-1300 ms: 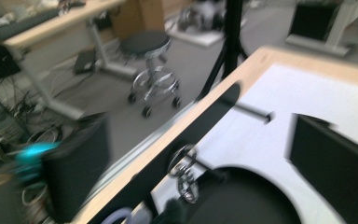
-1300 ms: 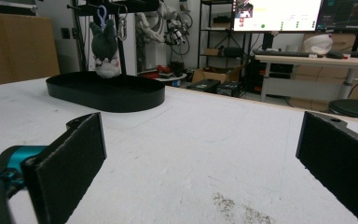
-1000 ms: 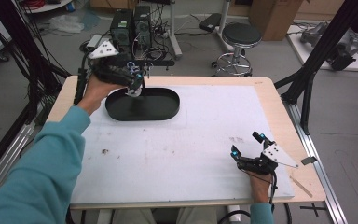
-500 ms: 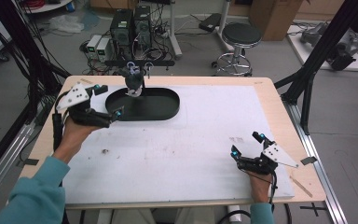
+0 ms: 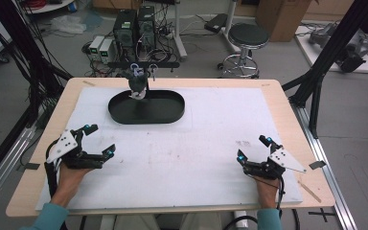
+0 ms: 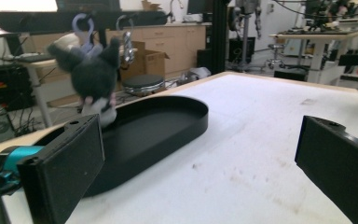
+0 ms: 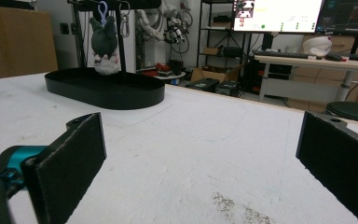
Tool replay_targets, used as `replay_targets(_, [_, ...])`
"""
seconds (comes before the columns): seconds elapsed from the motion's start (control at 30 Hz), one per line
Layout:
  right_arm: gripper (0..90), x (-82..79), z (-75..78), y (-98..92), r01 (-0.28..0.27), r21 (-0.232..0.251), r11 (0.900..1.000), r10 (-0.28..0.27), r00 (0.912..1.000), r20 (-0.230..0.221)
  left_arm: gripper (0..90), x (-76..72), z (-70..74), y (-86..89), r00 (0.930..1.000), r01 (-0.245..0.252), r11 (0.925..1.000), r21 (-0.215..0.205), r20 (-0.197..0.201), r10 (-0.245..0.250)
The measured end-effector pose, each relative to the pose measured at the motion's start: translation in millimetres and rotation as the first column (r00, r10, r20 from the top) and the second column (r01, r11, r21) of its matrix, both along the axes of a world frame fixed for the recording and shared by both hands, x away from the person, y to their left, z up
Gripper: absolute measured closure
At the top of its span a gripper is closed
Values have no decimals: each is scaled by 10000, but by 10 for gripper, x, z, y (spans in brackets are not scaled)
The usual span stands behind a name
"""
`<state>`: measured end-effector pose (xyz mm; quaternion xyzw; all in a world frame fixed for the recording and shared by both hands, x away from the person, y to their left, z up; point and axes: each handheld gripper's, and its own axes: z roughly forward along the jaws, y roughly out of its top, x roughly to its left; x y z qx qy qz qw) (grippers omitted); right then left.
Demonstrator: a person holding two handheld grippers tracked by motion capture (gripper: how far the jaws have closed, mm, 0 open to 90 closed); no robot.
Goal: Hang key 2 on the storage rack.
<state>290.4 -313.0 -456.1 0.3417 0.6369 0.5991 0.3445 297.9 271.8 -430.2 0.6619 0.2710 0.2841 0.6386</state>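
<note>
A dark grey plush toy (image 5: 138, 85) hangs by a clip from a black bar (image 5: 143, 64) above the far end of a black oval tray (image 5: 165, 112). The same plush toy (image 6: 94, 77) hangs beyond my left jaws, over the tray (image 6: 168, 126). My left gripper (image 5: 99, 140) rests open near the table's front left, nothing between its jaws. At the front right, my right gripper (image 5: 254, 149) also stands open and empty. In the right gripper view the plush toy (image 7: 105, 44) and tray (image 7: 121, 95) sit far off to the left.
A white mat (image 5: 211, 139) covers the wooden table (image 5: 287, 108). Behind the table stand computer towers (image 5: 135, 26) and a round stool (image 5: 247, 36). Black frame posts (image 5: 316, 91) rise at the right edge. A tape scrap (image 5: 317, 165) lies by my right gripper.
My left gripper let go of the plush toy at the bar, opened, and drew back to the front left of the table. The toy stays hanging. The right gripper has not moved.
</note>
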Motion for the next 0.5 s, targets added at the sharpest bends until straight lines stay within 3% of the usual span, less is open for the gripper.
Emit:
replay_targets(0.3, [6,-3,0,6,9,8,10000,-9,10000,-18,17,-61,-246,67,9995,-279,9995,-152,131,281])
replay_targets(0.5, [6,-3,0,11,-3,-111,9999,3,10000,28,17,-78,-273,89,9986,-434,9981,-445,290,447])
